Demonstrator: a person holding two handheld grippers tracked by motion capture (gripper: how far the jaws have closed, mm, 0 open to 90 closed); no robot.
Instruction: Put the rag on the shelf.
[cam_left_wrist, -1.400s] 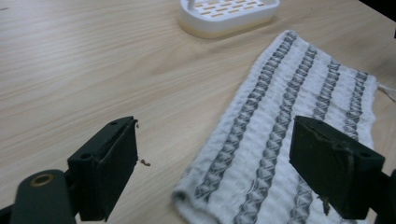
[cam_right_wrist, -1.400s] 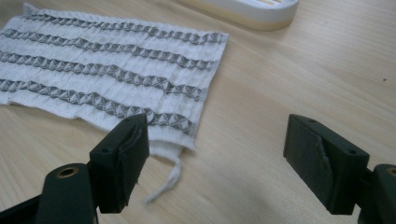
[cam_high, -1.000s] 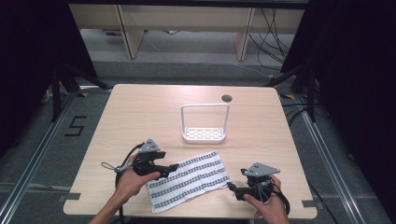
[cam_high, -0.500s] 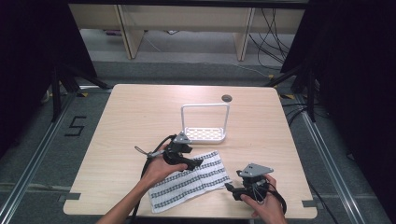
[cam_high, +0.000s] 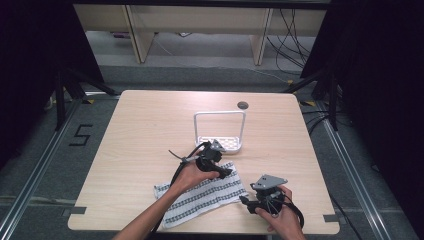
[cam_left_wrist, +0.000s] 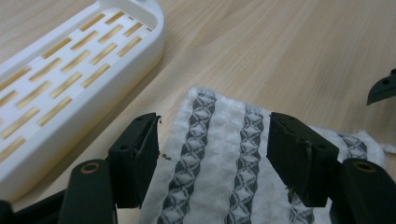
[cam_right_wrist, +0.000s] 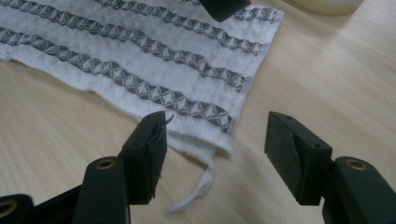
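A white towel (cam_high: 200, 197) with grey patterned stripes lies flat on the wooden table near the front edge. My left gripper (cam_high: 226, 173) is open over the towel's far right corner, with its jaws on either side of the striped cloth (cam_left_wrist: 219, 154). My right gripper (cam_high: 245, 201) is open just off the towel's near right corner. In the right gripper view, that corner (cam_right_wrist: 219, 121) and a loose thread (cam_right_wrist: 198, 189) lie between the jaws. Neither gripper holds anything.
A white rack (cam_high: 220, 131) with a slotted base (cam_left_wrist: 70, 70) and a tall hoop handle stands just behind the towel, close to my left gripper. A round cable hole (cam_high: 243, 105) sits near the table's back edge. The table's front edge is close below my right hand.
My left gripper has moved right and away from the person along the towel, from its left part to its far right corner near the rack. My right gripper has edged left toward the towel.
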